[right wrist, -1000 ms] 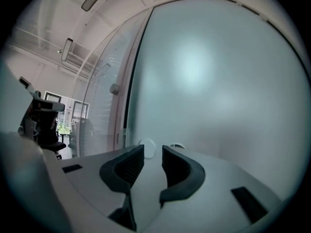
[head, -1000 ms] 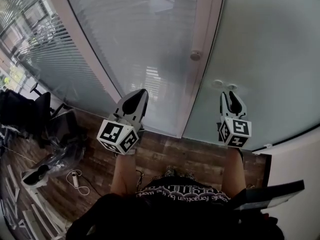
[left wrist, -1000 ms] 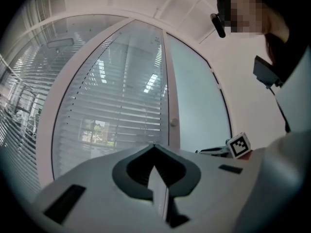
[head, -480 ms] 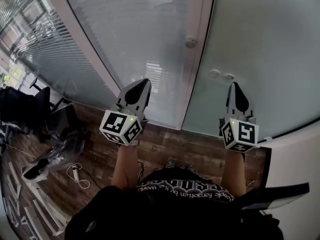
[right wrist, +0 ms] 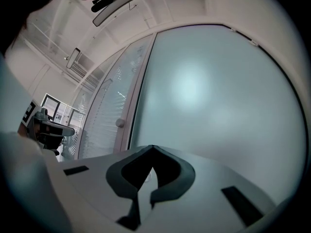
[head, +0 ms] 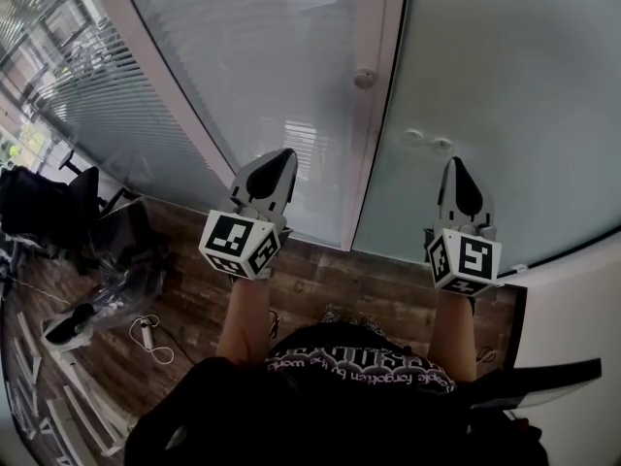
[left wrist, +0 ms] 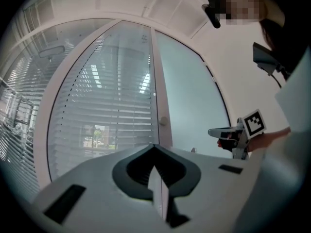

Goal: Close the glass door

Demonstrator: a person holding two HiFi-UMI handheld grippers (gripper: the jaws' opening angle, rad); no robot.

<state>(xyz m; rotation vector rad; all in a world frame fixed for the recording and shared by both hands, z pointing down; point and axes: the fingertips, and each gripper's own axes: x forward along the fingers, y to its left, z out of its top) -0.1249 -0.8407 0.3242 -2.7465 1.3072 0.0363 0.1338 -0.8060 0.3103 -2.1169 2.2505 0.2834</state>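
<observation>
on the left stood the blinds pane (head: 243,56), with dark clutter on the floor (head: 320,294) below it. the left gripper (head: 282,154) pointed level at that pane, its jaws pressed together on nothing, much as a second before. it had hardly shifted, and no view showed it touching glass.

next came the pale post (head: 372,144) with its round knob (head: 364,78). hard against the post's right side stood the frosted door (head: 514,85). no gap showed along that seam in any view, so the door looked shut, or all but. two small round fittings (head: 413,136) sat on the door near the seam.

just below them was the right gripper (head: 455,162). its jaws, spread wide a second earlier, had just been closing and now met tip to tip with nothing between them. whether the tip touched the glass could not be told.

jaws closed on air meant no handle was being held. most likely the closing itself was done, or the joined tip was meant as a blunt pusher for one last press. what seemed left was to make sure the door sat fully home against the post.
</observation>
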